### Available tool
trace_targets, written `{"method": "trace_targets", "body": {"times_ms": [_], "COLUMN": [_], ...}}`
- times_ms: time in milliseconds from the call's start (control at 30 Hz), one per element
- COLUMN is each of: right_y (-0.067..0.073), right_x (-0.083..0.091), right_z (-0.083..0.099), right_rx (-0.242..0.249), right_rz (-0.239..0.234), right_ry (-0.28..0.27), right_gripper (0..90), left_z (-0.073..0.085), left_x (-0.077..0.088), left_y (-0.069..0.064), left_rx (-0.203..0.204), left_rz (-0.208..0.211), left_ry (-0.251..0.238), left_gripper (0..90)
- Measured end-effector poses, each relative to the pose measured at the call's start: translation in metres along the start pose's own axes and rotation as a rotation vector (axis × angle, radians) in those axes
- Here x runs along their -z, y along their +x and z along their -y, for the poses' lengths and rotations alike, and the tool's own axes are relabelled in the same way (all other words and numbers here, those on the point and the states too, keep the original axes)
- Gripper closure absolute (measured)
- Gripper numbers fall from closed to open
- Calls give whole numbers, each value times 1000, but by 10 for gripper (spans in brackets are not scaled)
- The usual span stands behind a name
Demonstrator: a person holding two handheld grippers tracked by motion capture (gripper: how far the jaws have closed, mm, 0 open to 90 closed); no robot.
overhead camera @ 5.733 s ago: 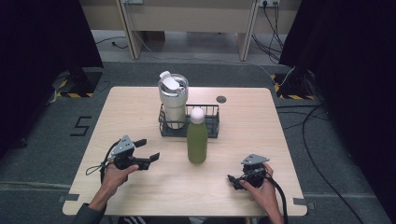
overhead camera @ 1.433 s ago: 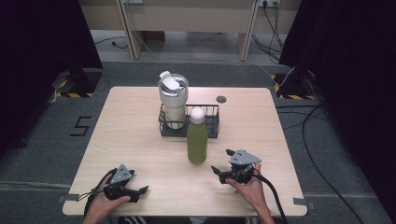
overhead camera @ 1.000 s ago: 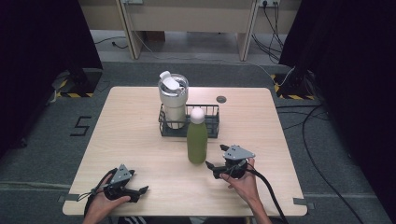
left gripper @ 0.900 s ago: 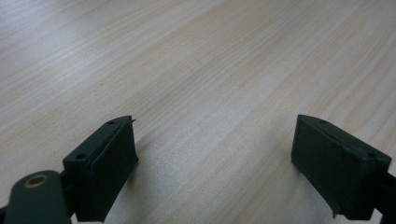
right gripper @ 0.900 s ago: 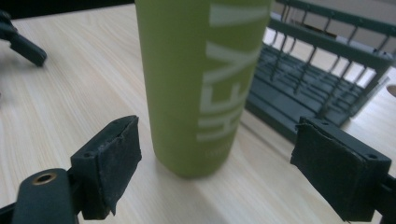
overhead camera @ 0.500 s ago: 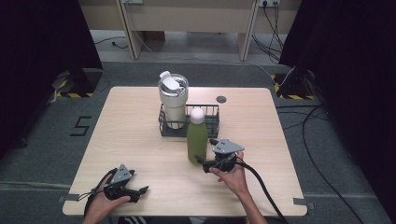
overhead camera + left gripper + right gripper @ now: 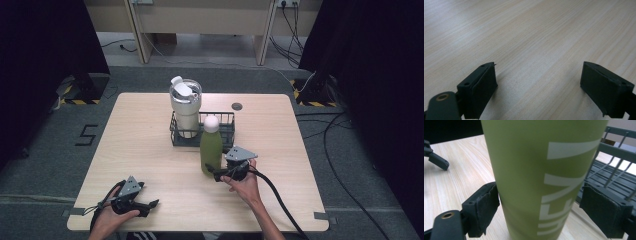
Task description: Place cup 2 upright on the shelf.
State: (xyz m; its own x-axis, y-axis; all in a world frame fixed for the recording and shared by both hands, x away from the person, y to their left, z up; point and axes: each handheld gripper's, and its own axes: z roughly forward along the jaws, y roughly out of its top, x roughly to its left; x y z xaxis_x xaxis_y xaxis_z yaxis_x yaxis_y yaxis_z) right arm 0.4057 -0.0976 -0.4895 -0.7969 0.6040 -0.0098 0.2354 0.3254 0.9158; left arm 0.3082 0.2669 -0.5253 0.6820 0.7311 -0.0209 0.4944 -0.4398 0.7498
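A green bottle with a white cap stands upright on the wooden table, just in front of a black wire basket. My right gripper lies low at the bottle's base, pointing left. In the right gripper view the bottle stands between the jaws of my right gripper. Its left pad is at the bottle's edge. A narrow gap shows before the right pad, so it stands open. My left gripper rests at the front left, and it is open over bare wood.
A white tumbler with a lid stands in the basket's left half. The basket's wires run close behind my right jaw. A small dark disc lies near the far edge. A thick cable trails from the right gripper toward the front.
My right gripper has slid left and slightly away from the front edge, bringing its jaws around the bottle's base. The left gripper, earlier nearer mid-table, rests still at the front edge.
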Motion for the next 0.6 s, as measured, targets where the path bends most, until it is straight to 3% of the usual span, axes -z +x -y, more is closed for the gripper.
{"method": "trace_targets", "body": {"times_ms": [233, 600], "right_y": [3, -3], "right_x": [-14, -26], "right_z": [-1, 3], "right_rx": [14, -17], "right_rz": [-11, -35], "right_ry": [2, -24], "right_gripper": [146, 166], "left_z": [0, 0], "left_x": [0, 0], "left_y": [0, 0], "left_rx": [0, -1], "left_rz": [0, 0], "left_ry": [0, 1], "left_gripper": [124, 123]}}
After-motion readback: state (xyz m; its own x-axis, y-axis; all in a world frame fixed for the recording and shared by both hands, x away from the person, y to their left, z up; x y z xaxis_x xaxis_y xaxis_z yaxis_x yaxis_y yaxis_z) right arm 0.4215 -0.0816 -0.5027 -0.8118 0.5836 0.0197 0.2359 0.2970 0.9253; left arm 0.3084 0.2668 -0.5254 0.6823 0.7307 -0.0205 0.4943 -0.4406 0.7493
